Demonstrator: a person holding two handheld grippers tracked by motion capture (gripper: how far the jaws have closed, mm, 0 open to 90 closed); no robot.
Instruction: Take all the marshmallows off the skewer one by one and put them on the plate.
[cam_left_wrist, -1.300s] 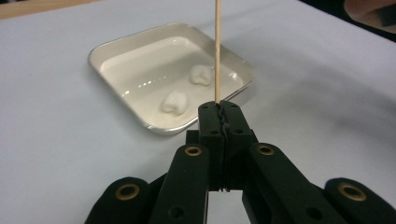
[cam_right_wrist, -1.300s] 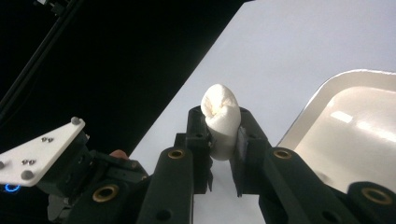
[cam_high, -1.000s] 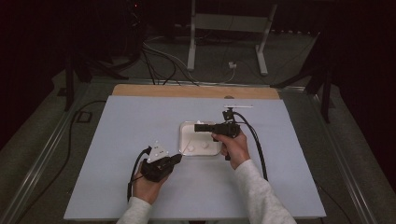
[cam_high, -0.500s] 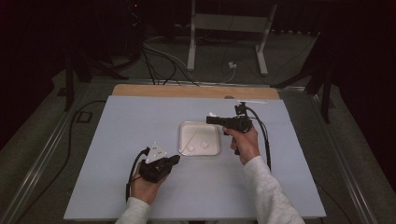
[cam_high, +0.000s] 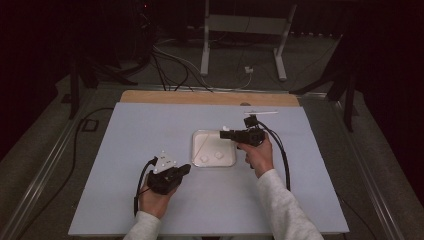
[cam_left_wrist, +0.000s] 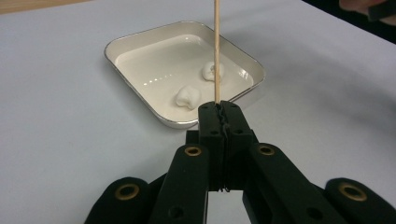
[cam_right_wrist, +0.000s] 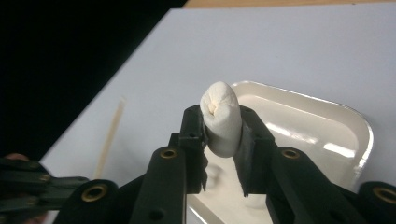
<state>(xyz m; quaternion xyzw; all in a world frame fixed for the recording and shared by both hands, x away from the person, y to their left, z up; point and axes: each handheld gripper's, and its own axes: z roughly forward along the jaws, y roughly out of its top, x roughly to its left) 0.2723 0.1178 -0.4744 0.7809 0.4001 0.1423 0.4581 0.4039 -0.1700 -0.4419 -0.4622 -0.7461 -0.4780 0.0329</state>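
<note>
My left gripper (cam_left_wrist: 219, 108) is shut on a thin wooden skewer (cam_left_wrist: 216, 46) that points out over the white tray (cam_left_wrist: 140, 39). Two marshmallows (cam_left_wrist: 188, 96) (cam_left_wrist: 212, 71) lie in that tray. In the high view the left gripper (cam_high: 186, 168) sits near the tray's (cam_high: 197, 136) front left corner. My right gripper (cam_right_wrist: 222, 123) holds a third marshmallow (cam_right_wrist: 221, 116) between its pads above the tray's (cam_right_wrist: 359, 126) edge. Its jaws have just been opening a little, with the pads still on the marshmallow. In the high view the right gripper (cam_high: 223, 134) hovers over the tray's far right corner.
The tray rests mid-table on a pale blue mat (cam_high: 150, 130). A wooden strip (cam_high: 210, 97) runs along the far edge, with a thin white stick (cam_high: 261, 113) lying near it. Cables and a metal stand (cam_high: 245, 25) are on the floor beyond.
My right gripper has lifted off the tray with the marshmallow in it and drifted slightly right. The left gripper and skewer have stayed put.
</note>
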